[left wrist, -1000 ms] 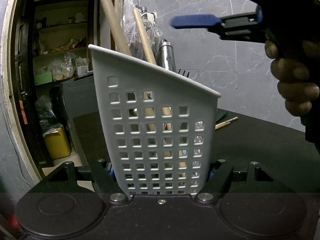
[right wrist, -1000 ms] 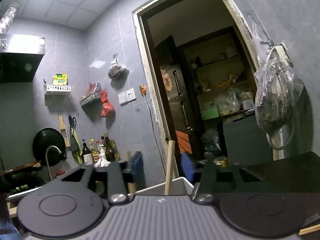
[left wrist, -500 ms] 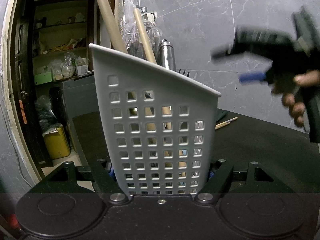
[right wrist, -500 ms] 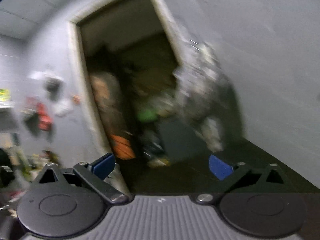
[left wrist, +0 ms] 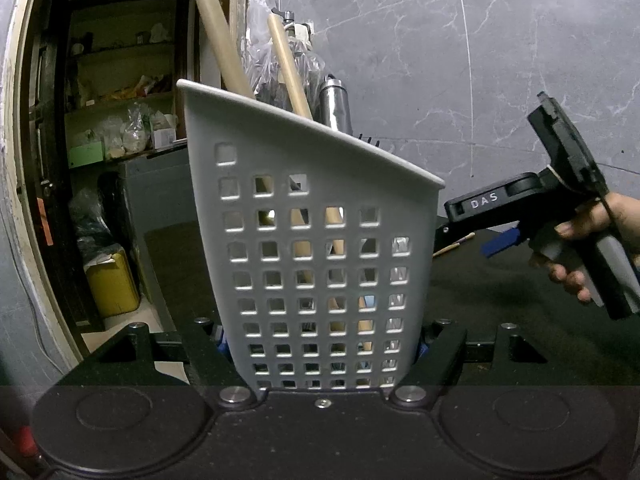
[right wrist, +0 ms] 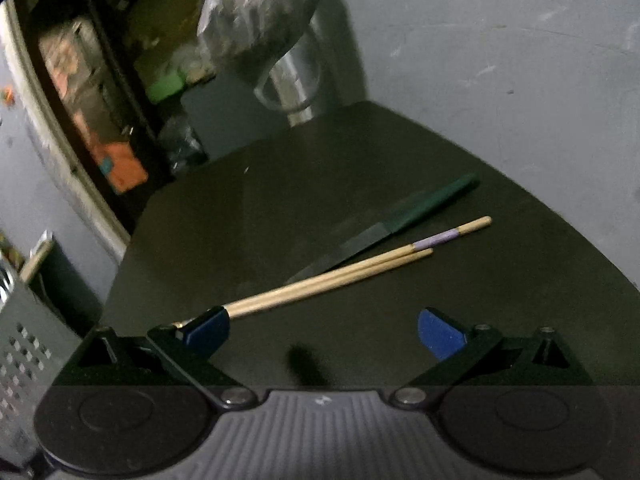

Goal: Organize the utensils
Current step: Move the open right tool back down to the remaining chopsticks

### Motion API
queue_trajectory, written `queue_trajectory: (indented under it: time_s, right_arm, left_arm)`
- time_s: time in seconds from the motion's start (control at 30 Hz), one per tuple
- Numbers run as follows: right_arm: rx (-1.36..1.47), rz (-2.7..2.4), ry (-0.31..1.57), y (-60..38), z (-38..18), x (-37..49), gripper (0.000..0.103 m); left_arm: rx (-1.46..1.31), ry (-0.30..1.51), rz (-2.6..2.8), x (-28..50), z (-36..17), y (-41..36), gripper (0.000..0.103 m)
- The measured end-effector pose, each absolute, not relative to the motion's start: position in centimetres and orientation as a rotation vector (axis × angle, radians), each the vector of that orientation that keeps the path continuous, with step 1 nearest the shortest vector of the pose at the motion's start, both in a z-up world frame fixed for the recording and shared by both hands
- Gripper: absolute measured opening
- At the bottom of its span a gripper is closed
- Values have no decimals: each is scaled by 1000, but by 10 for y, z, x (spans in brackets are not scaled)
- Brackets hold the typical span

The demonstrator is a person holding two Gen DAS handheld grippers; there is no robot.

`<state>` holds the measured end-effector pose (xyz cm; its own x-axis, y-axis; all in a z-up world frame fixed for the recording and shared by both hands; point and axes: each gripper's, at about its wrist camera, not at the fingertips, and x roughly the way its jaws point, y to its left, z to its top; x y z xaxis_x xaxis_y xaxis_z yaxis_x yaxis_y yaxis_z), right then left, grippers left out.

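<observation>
left gripper clamped on utensil holder, pads mostly hidden; right gripper wide, empty, chopsticks tips hidden behind a pad, possibly touching

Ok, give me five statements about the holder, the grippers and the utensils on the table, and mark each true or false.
1. The left gripper is clamped on the white perforated holder. True.
2. The right gripper is shut on the chopsticks. False: its jaws stand wide open with nothing between them; the chopsticks lie on the table.
3. A knife lies beside the chopsticks. True.
4. The holder is empty. False: wooden handles and a metal handle stick out of it.
5. The knife has a red handle. False: it is dark green.
</observation>
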<state>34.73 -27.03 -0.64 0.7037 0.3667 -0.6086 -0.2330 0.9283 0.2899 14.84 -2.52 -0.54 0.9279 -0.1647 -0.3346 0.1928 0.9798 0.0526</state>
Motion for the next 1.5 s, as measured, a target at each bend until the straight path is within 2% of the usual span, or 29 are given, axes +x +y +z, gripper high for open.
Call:
queue_trajectory:
  time_s: [0.3, 0.73, 0.93, 1.27, 1.5]
  right_arm:
    - [85, 408, 682, -266, 4, 394, 103]
    - [106, 443, 731, -272, -13, 438, 103]
    - [71, 495, 735, -267, -14, 423, 102]
    - [-95, 593, 750, -252, -15, 350, 103]
    - [-88, 654, 746, -231, -15, 344, 102]
  left_arm:
    - [87, 336, -183, 149, -7, -25, 76]
    - [86, 347, -182, 155, -8, -27, 76]
    - [86, 349, -182, 156, -8, -27, 76]
    - [85, 351, -186, 158, -9, -26, 76]
    - [88, 357, -184, 159, -7, -26, 76]
